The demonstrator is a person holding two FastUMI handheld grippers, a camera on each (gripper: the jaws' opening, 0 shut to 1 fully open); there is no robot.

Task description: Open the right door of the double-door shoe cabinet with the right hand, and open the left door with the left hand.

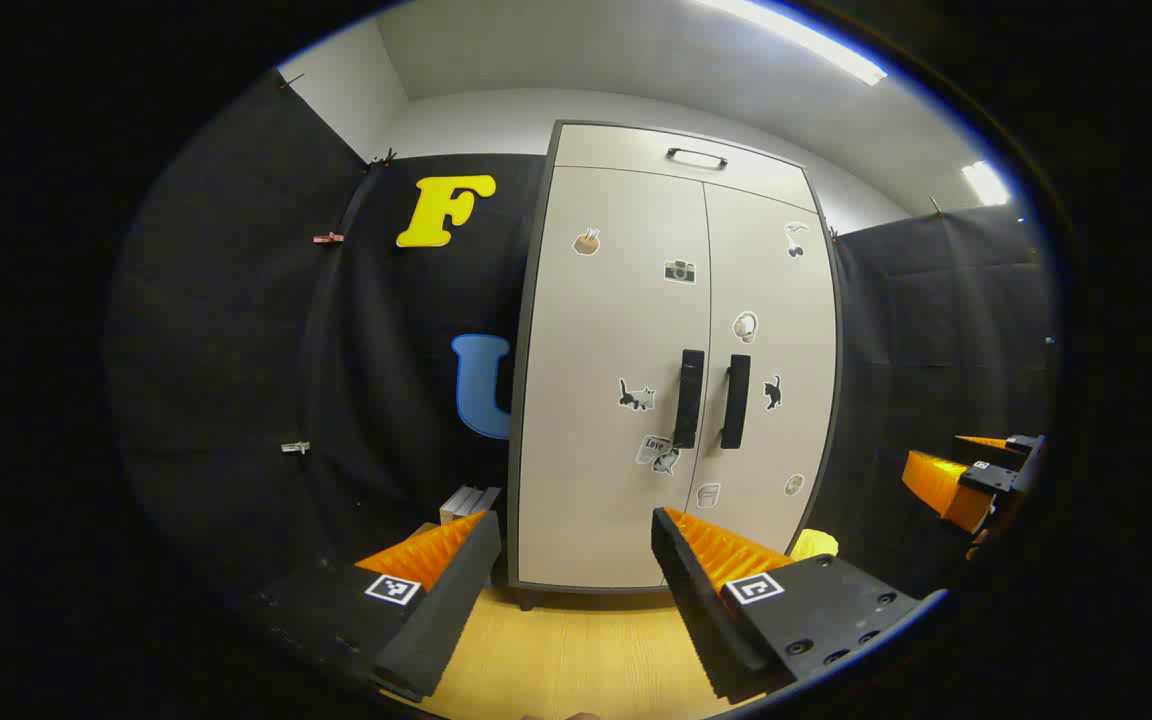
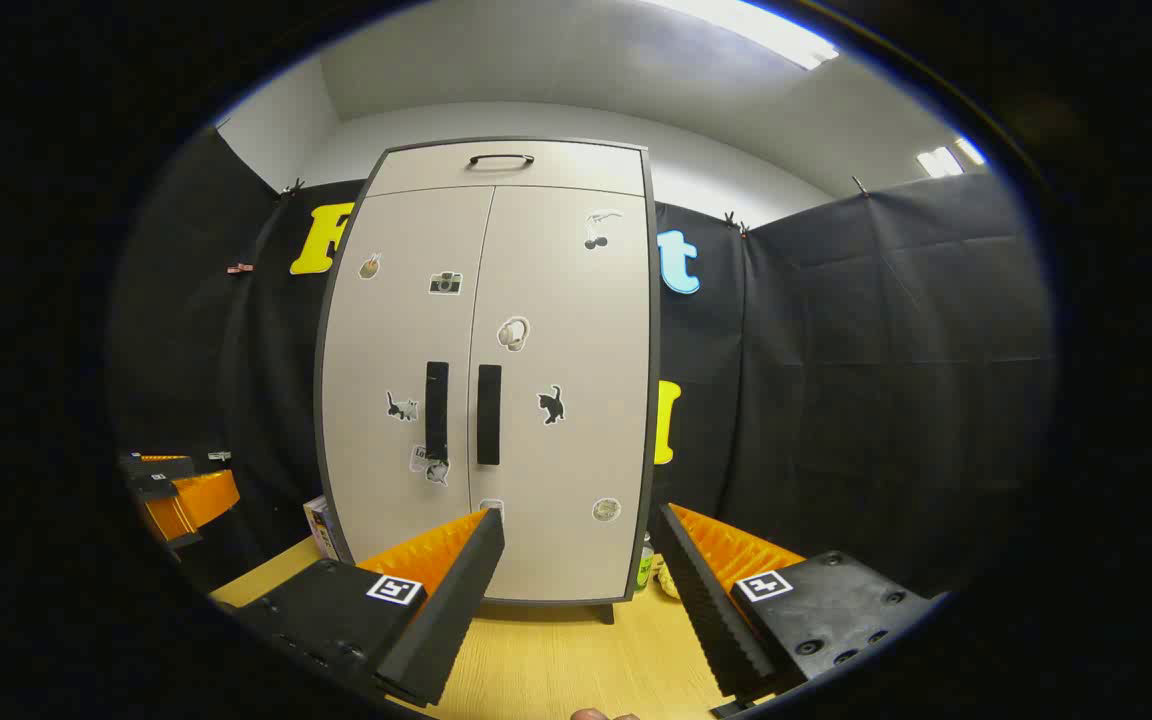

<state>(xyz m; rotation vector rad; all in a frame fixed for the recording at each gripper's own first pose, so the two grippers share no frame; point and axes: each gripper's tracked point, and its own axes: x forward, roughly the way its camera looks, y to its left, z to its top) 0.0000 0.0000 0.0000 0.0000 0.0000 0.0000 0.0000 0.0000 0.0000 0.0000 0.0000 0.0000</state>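
1. The shoe cabinet (image 1: 676, 370) stands upright on the wooden worktop (image 1: 576, 650), toward its far edge, with the black cloth wall behind it and on both sides.
2. Both doors are closed. The left door (image 1: 611, 380) and the right door (image 1: 771, 370) meet at a thin vertical seam down the middle of the cabinet.
3. Two dark vertical handles sit on either side of that seam, at about mid-height: the left handle (image 1: 688, 398) and the right handle (image 1: 735, 401). Nothing touches either one.
4. Small stickers are scattered over both doors, among them a camera and two cats.
5. Above the doors is a narrow top panel with a dark horizontal handle (image 1: 696, 157).
6. The left hand-held gripper (image 1: 576, 525) has its fingers spread wide apart and holds nothing. It faces the lower part of the left door, well apart from it.
7. The right hand-held gripper (image 2: 576, 520) is likewise spread wide and empty, pointing at the lower part of the cabinet, short of the doors.
8. In the left gripper view the right hand-held gripper also shows at the far right; in the right gripper view the left one shows at the far left.
9. Some small boxes (image 1: 466, 502) lie by the cabinet's left foot, and a yellow thing (image 1: 816, 543) sits near its right foot; I cannot tell what it is.
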